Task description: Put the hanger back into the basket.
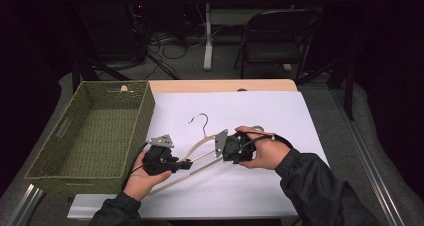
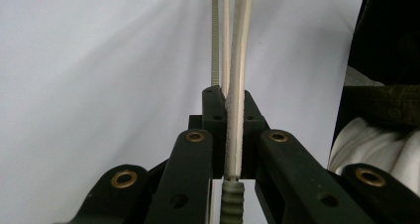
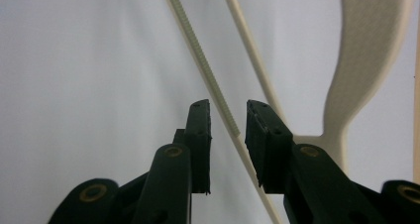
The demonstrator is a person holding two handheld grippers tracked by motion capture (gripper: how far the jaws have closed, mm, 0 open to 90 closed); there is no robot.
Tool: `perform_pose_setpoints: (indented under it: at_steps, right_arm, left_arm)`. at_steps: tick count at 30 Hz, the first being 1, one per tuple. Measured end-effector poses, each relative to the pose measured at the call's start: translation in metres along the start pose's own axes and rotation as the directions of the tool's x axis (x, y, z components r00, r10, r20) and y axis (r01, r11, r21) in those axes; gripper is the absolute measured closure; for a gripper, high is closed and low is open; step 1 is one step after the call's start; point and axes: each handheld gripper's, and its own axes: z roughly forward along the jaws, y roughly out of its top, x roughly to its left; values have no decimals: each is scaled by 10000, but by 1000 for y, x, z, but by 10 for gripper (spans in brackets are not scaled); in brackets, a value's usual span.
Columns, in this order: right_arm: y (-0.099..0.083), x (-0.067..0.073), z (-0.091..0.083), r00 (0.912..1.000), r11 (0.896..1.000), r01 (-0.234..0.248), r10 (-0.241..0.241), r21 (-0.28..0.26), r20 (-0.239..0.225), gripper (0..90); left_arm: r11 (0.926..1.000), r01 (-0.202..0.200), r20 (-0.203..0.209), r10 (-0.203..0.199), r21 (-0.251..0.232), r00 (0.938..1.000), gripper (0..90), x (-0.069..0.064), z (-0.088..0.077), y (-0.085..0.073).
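While the hanger (image 1: 197, 151) sits over the white sheet (image 1: 260, 116) in the middle of the table, the left gripper (image 1: 176, 165) holds one end of it. In the left gripper view, its jaws squeeze tight on the hanger's cream arm (image 2: 234, 130). The right gripper (image 1: 226, 148) is at the other end, near the metal hook (image 1: 200, 120). In the right gripper view, its jaws are a little apart, and the ridged bar (image 3: 208, 75) runs between them with no pad pressing on it. A green basket (image 1: 135, 131) stands to the left, just beside the left hand (image 1: 142, 178).
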Motion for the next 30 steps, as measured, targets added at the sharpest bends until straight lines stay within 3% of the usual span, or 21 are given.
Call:
perform_pose_setpoints:
  at_steps: [11,12,17,30]
  right_arm:
    - [-9,-1,0,9985,9976,-551,553,-421,21,591]
    - [-11,-1,-1,9969,9962,-787,788,-378,10,558]
    - [-19,-4,-2,9946,9924,-1042,1042,-657,-35,526]
    - [-31,-9,0,9895,9863,-1444,1436,-796,-161,519]
  left_arm:
    - [9981,255,-626,-291,-566,9976,875,-6,-22,7]
    - [9980,224,-684,-265,-596,9973,874,-7,-26,8]
    - [9971,84,-1147,-171,-755,9933,874,-11,-54,11]
    - [9923,297,-1654,-496,-1203,9850,873,-5,-115,20]
